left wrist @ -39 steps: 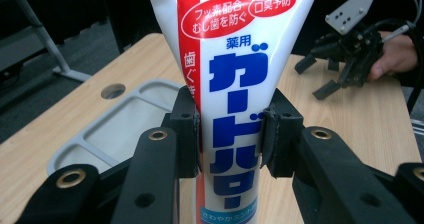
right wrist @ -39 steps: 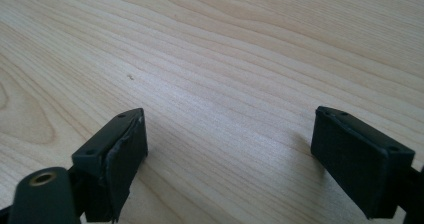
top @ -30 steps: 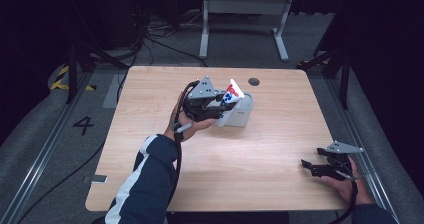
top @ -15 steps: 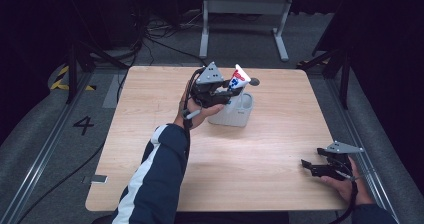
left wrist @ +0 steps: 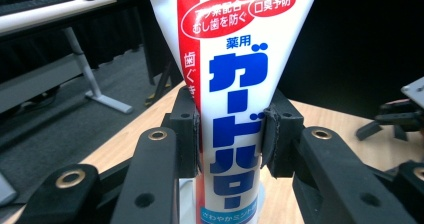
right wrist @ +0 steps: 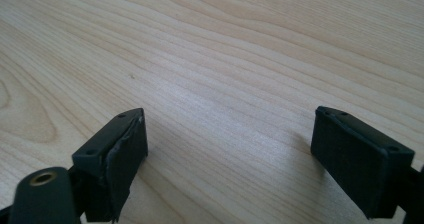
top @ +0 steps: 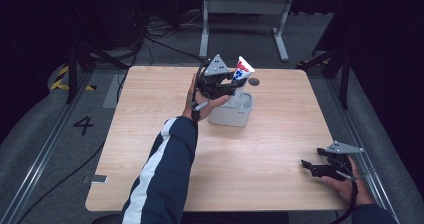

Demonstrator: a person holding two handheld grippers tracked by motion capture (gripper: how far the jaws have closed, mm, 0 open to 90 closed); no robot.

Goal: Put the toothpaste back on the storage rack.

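Note:
A white toothpaste tube (left wrist: 227, 84) with red and blue Japanese lettering stands upright between the jaws of my left gripper (left wrist: 227, 139), whose pads press on both its sides. From above, that left gripper (top: 231, 84) holds the tube (top: 242, 69) over a pale grey holder (top: 232, 111) near the table's far middle. My right gripper (top: 311, 168) rests low at the table's near right corner, jaws wide apart. Its own view shows its fingers (right wrist: 117, 156) spread over bare wood with nothing between them.
The light wooden table (top: 150, 134) has a small dark round spot (top: 254, 81) near its far edge. A metal stand (top: 240, 6) and cables lie on the floor beyond. The person's striped sleeve (top: 162, 174) crosses the table's near left.
My left gripper has carried the toothpaste tube toward the far side and a little right, over the grey holder. The right gripper has stayed put.

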